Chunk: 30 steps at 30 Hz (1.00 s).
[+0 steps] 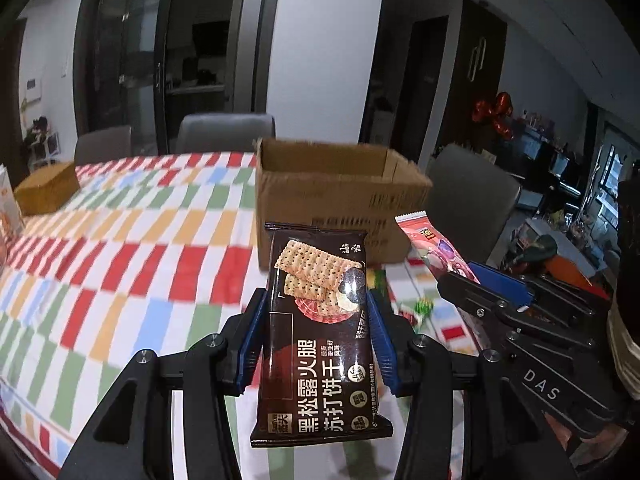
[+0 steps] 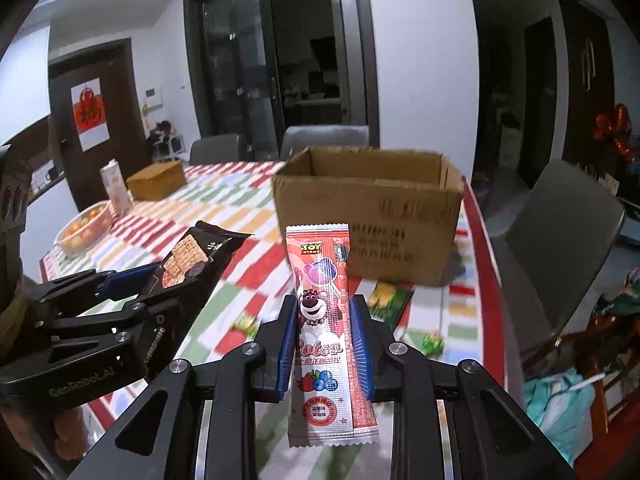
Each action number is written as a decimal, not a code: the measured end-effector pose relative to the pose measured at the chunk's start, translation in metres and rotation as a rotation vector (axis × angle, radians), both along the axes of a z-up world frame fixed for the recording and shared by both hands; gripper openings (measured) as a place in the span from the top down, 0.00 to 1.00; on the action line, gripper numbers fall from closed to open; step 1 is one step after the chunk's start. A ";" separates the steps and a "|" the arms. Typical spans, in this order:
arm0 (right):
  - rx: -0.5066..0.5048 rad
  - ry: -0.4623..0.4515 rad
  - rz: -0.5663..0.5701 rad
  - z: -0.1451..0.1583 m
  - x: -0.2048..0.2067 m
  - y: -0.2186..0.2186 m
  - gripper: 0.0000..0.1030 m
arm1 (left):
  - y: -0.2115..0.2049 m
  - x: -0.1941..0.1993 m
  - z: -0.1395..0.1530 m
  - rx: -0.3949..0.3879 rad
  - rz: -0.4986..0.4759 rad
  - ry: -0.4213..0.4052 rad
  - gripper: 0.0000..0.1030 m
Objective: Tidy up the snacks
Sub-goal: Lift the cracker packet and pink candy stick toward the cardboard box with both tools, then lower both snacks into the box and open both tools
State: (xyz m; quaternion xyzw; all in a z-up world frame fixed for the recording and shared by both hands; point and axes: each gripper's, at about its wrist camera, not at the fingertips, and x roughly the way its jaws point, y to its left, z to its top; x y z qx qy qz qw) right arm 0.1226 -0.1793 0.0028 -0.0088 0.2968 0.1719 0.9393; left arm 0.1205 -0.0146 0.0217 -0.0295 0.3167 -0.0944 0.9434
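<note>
My left gripper is shut on a dark brown cracker packet, held upright above the checked tablecloth. The same cracker packet shows at the left of the right wrist view. My right gripper is shut on a long pink and red Toy Story candy stick packet, whose far end also pokes up beside the left gripper. An open cardboard box stands on the table straight ahead of both grippers, its top open.
Small green-wrapped snacks and a green packet lie on the cloth below the box. A small closed carton, a milk carton and a bowl of oranges sit at the far left. Grey chairs ring the table.
</note>
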 end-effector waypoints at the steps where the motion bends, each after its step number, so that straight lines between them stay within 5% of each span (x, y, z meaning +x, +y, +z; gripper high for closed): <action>1: 0.002 -0.010 -0.005 0.004 0.005 -0.002 0.74 | -0.001 0.005 0.003 0.007 0.000 -0.006 0.53; 12: 0.017 -0.073 -0.034 0.037 0.063 -0.009 0.74 | -0.008 0.070 0.043 0.041 -0.034 -0.073 0.53; 30: -0.021 -0.033 -0.056 0.053 0.179 -0.019 0.73 | -0.018 0.197 0.054 0.037 -0.094 0.003 0.53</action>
